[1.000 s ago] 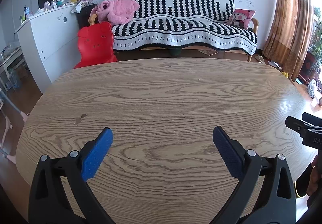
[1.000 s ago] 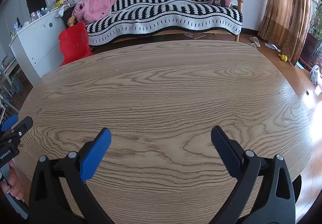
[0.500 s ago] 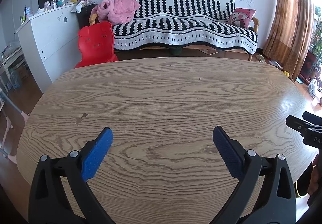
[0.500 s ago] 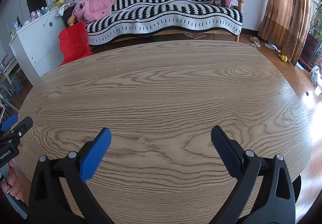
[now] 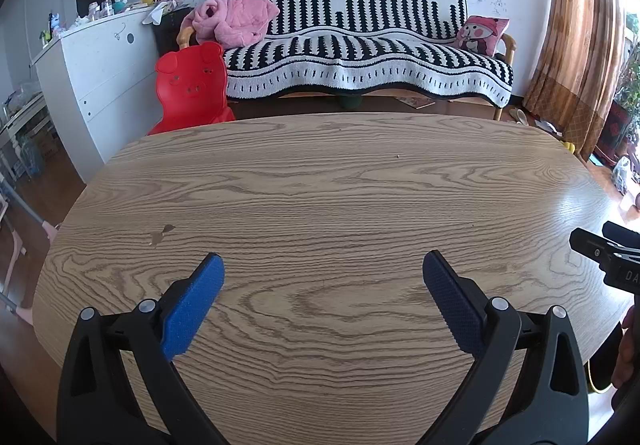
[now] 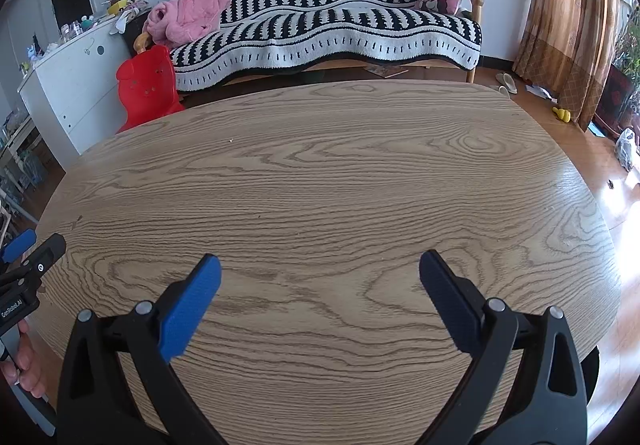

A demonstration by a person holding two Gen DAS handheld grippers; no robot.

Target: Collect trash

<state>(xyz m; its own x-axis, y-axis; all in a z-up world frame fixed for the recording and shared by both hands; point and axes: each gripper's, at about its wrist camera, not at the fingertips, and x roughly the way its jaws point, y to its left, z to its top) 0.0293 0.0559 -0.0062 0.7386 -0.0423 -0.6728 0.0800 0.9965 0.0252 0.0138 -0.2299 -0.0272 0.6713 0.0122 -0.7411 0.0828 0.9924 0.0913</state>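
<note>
Oval wood-grain table [image 5: 320,205] — blue-padded grippers agape.

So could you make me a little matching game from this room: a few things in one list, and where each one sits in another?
Things:
1. pink blanket
2. red pig chair
3. cartoon cushion
4. left claw

Places:
A. over the wooden table, open
B. right end of the striped sofa
C. floor beside the white cabinet
D. left end of the sofa

Pairs: 1-D, 2-C, 3-B, 4-A
</note>
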